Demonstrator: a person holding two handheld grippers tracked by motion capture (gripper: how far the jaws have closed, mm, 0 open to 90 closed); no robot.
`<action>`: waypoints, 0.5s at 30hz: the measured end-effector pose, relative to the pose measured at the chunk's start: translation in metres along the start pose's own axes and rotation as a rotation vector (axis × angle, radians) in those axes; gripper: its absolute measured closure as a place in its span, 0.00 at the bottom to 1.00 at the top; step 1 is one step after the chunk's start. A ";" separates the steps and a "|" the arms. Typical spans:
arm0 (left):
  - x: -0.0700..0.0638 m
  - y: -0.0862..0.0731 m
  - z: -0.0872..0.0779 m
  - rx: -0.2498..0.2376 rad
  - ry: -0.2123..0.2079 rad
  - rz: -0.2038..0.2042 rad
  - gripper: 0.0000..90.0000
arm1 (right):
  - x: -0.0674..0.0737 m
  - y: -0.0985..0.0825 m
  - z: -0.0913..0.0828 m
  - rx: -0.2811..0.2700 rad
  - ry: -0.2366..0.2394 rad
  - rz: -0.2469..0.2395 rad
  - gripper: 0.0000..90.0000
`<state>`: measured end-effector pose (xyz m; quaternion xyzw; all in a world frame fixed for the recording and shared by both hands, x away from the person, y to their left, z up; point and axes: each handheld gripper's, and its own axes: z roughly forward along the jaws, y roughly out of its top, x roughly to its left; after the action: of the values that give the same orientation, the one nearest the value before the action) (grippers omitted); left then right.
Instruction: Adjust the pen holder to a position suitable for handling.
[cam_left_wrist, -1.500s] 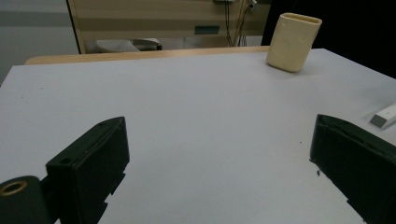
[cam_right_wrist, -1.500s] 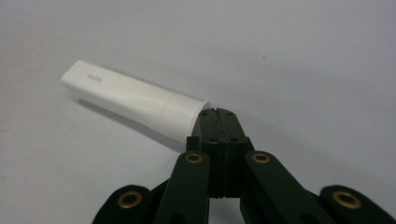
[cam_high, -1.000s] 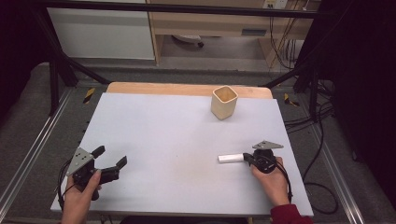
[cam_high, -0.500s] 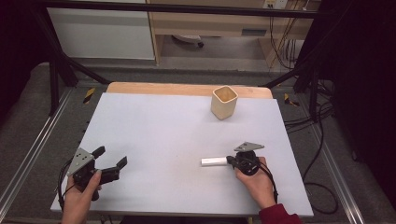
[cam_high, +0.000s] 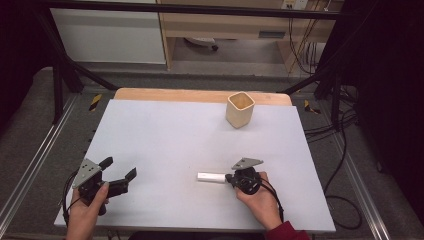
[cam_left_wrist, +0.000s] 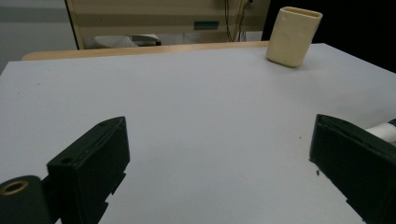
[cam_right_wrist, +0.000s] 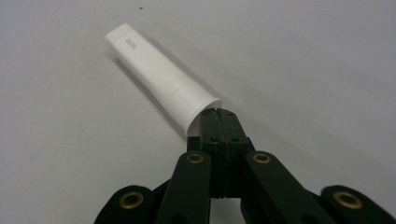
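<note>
A white tube (cam_high: 210, 177) lies flat on the pale table (cam_high: 175, 135), near the front and right of centre. My right gripper (cam_high: 227, 178) is shut, and its closed tips touch the tube's wide cap end. In the right gripper view the tube (cam_right_wrist: 159, 79) stretches away from the shut gripper (cam_right_wrist: 218, 112), with nothing between the jaws. My left gripper (cam_high: 119, 168) rests at the front left, open and empty. In the left gripper view its jaws (cam_left_wrist: 218, 123) stand wide apart over bare table, and the tube (cam_left_wrist: 384, 129) peeks out behind the right jaw.
A cream square cup (cam_high: 240, 110) stands upright at the far side, right of centre, also seen in the left gripper view (cam_left_wrist: 293, 36). A wooden strip (cam_high: 200, 95) runs along the table's far edge. Black frame bars and cables surround the table.
My right gripper has moved left across the table, and the white tube has slid left ahead of its tips. The left gripper has stayed where it was.
</note>
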<state>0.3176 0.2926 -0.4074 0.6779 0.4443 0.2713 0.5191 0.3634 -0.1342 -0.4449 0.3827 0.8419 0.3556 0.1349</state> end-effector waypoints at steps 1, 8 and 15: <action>0.000 0.000 0.000 0.003 -0.001 0.000 0.05 | 0.004 0.001 0.001 0.004 0.005 -0.011 1.00; -0.001 0.000 0.001 0.007 0.006 0.003 0.06 | 0.024 0.005 0.011 0.012 0.039 -0.048 1.00; -0.001 0.000 0.001 0.010 0.003 0.005 0.06 | 0.043 0.010 0.020 0.017 0.075 -0.098 1.00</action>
<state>0.3182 0.2912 -0.4078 0.6811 0.4448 0.2712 0.5145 0.3497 -0.0881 -0.4500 0.3286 0.8670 0.3557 0.1172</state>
